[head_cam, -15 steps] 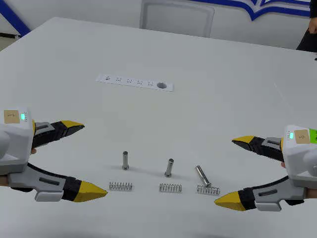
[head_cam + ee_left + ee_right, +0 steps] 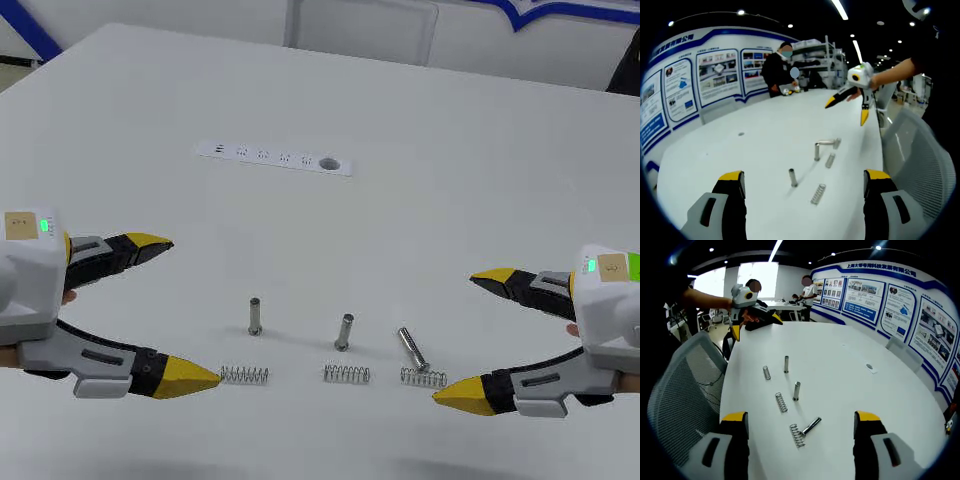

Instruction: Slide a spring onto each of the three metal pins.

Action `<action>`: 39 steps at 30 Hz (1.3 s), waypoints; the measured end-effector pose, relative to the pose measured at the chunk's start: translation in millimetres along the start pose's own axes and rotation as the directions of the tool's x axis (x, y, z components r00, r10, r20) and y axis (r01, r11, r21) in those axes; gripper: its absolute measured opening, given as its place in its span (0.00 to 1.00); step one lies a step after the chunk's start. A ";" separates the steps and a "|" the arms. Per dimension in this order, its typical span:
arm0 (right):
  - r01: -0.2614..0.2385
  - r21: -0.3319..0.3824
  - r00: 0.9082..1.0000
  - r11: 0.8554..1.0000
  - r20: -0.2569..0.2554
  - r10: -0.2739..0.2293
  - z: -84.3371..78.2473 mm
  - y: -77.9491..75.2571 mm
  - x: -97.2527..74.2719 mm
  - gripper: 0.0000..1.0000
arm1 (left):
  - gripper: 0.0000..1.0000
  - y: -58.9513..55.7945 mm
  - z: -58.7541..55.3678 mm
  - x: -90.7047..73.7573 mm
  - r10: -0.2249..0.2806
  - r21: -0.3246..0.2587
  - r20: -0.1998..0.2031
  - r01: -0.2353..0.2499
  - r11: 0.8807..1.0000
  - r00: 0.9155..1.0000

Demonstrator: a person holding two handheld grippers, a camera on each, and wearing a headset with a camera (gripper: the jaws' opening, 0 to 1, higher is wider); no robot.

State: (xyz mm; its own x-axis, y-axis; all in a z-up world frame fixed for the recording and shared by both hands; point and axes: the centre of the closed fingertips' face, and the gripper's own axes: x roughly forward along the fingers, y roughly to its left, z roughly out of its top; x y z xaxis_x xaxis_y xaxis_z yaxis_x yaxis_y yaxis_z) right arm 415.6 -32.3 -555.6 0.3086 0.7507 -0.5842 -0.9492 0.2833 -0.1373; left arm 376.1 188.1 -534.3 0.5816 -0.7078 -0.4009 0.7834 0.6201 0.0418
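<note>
On the white table (image 2: 420,200), three small metal pins sit in a row with a spring lying just near of each.

The left pin (image 2: 254,316) and middle pin (image 2: 344,332) stand upright on narrow bases. I judge that a sideways nudge from a jaw, or a spring pushed on at an angle, could topple either one. Their springs, the left spring (image 2: 245,375) and middle spring (image 2: 346,374), lie flat and are thin. They could roll away or squirt out of a pinch that is too hard or off-centre.

The right pin (image 2: 411,349) lies on its side (in my right gripper view it looks flat on the table). Its near end touches the right spring (image 2: 424,378). Reaching for one would likely drag the other along, and the pin could roll.

My left gripper (image 2: 192,310) is left of the row, above the table, its yellow-tipped jaws spread wide. It holds nothing and touches nothing.

My right gripper (image 2: 456,338) is right of the row, jaws just as wide and empty. Its near tip is close to the right spring but apart from it.
</note>
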 end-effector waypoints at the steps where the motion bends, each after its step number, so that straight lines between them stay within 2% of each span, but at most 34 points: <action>1: 0.000 0.000 1.000 1.000 -0.001 0.000 0.0 0.2 0.2 0.87 | 1.00 0.2 -0.2 0.3 0.000 0.000 -0.001 0.000 1.000 1.000; 17: 0.006 0.024 1.000 1.000 -0.003 -0.006 -3.6 -6.8 8.6 0.81 | 1.00 -1.2 -1.2 7.9 -0.014 0.000 0.000 0.014 1.000 1.000; 26: 0.015 0.053 1.000 0.998 0.011 -0.015 -2.0 -12.9 18.4 0.76 | 1.00 3.3 -1.8 5.7 0.004 -0.011 0.010 -0.004 1.000 1.000; 34: 0.019 0.091 1.000 0.996 -0.019 -0.017 -10.0 -17.7 32.1 0.71 | 1.00 4.7 -4.8 4.6 0.016 -0.031 0.018 -0.016 0.999 1.000; 36: 0.021 0.113 0.999 0.993 -0.050 -0.016 -14.5 -17.1 35.8 0.68 | 1.00 5.1 -5.9 4.6 0.019 -0.037 0.018 -0.018 0.999 1.000; 39: 0.022 0.127 0.998 0.992 -0.056 -0.015 -15.8 -16.8 40.9 0.65 | 1.00 4.6 -6.7 4.3 0.017 -0.039 0.016 -0.016 0.999 1.000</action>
State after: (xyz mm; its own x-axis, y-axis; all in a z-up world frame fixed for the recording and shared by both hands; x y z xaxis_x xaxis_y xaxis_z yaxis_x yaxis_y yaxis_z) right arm 443.2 -15.8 -589.8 0.3185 0.7117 -0.6262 -0.9267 0.3728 -0.0477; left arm 380.8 190.1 -541.9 0.5984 -0.7024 -0.3855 0.7647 0.6443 0.0129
